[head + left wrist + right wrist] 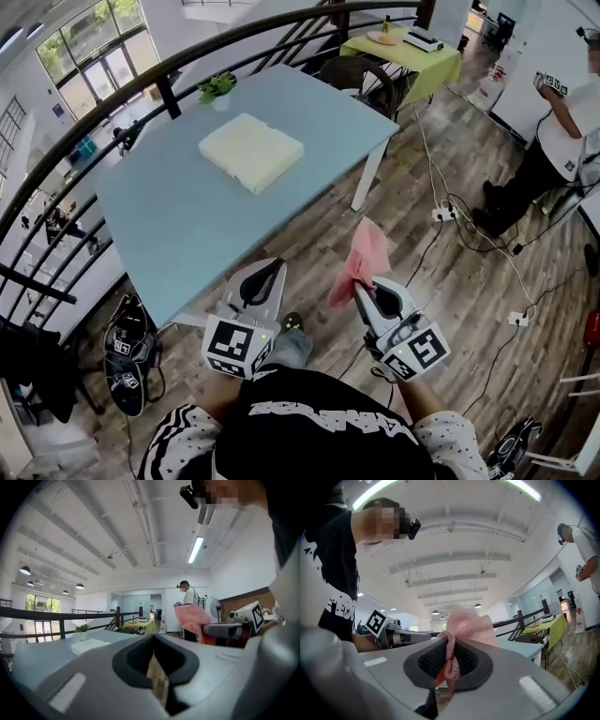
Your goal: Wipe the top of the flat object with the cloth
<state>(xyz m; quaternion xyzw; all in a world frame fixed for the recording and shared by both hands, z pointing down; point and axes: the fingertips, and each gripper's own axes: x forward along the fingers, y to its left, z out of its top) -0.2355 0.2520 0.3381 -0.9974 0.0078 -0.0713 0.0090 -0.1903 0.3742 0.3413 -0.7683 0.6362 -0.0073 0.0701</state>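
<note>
A pale cream flat square pad (251, 150) lies on the light blue table (178, 225), toward its far side; in the left gripper view the pad (90, 645) sits at left. My right gripper (361, 292) is shut on a pink cloth (360, 260) that sticks up from its jaws, off the table's near right corner. In the right gripper view the cloth (461, 630) is pinched between the dark pads. My left gripper (264, 281) hovers at the table's near edge, its jaws closed together with nothing between them (152, 660).
A small potted plant (217, 87) stands at the table's far edge by a dark curved railing (112, 94). A yellow-green table (403, 52) and chair stand behind. Another person (553, 131) stands at far right. Cables and power strips (445, 214) lie on the wooden floor.
</note>
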